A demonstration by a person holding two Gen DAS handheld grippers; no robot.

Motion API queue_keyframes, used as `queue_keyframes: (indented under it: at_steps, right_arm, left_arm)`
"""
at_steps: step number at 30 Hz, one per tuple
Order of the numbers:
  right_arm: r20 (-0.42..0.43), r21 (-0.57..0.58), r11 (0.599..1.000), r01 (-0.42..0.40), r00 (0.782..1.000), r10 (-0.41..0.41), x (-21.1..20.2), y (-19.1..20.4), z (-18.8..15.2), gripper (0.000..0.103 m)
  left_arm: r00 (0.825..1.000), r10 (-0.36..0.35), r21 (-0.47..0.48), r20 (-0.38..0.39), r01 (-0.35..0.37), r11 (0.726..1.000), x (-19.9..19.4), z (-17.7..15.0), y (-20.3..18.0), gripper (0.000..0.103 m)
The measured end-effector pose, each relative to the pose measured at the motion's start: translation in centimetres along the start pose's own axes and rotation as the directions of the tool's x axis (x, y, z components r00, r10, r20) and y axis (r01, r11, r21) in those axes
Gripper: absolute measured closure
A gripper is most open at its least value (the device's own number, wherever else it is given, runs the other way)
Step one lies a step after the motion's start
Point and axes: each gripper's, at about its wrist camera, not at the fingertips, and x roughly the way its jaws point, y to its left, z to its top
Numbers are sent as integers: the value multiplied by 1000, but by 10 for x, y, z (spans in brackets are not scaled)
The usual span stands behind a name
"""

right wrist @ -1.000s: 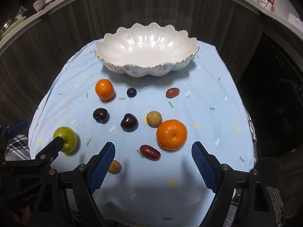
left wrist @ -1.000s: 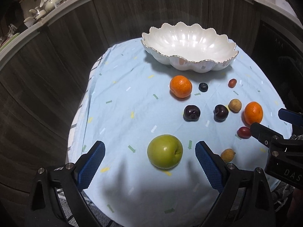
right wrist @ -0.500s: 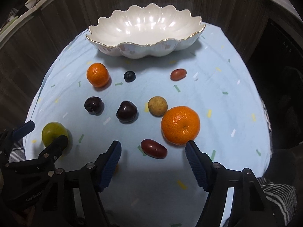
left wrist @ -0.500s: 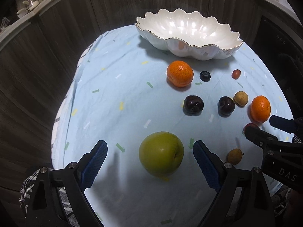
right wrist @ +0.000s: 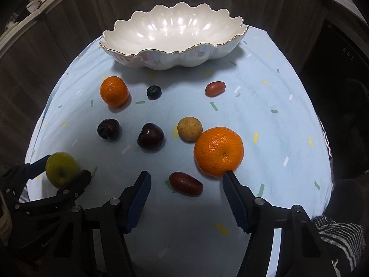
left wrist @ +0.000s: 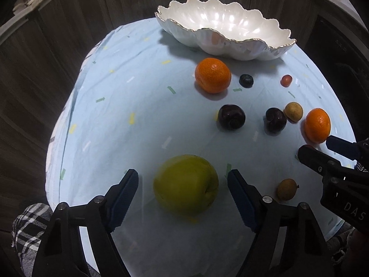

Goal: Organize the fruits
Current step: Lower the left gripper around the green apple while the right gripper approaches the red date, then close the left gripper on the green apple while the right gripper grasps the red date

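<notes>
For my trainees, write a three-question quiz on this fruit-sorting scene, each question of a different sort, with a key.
1. True or false: the white bowl already holds fruit.
2. Which fruit lies between the left gripper fingers? A) green apple B) blueberry C) orange
3. Fill in: between the right gripper fingers lies a dark red ____ fruit.

Key: 1 false; 2 A; 3 oval

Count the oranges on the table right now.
2. One orange sits left, near the bowl; the other orange lies nearer, touching the right gripper. None look hidden.
</notes>
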Motion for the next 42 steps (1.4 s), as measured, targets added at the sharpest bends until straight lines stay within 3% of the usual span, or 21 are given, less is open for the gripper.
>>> queue_keyframes:
  at_steps: [10, 22, 25, 28, 42]
  right_arm:
    - [-60, 39, 999, -27, 998, 30, 9, -5, -5, 51]
    - [-49, 55, 998, -41, 998, 44, 18, -5, -3, 60]
    - [-40, 60, 997, -41, 998, 43, 18, -5, -3, 69]
    - [-36, 58, 997, -41, 998, 44, 18, -5, -3, 70]
    - [-36, 46, 997, -63, 997, 64, 12, -1, -6, 70]
  left_arm:
    - [1000, -15, -2, -6, 15, 1000, 2, 0, -1, 25]
    - [999, -31, 1, -12, 31, 1000, 6, 0, -1, 40]
    - [999, -35, 7, -5, 35, 999, 5, -1, -2, 46]
    - [1000, -22, 10, 9, 22, 1000, 3, -3, 0, 54]
    - [999, -27, 3, 17, 27, 1000, -4, -4, 2, 54]
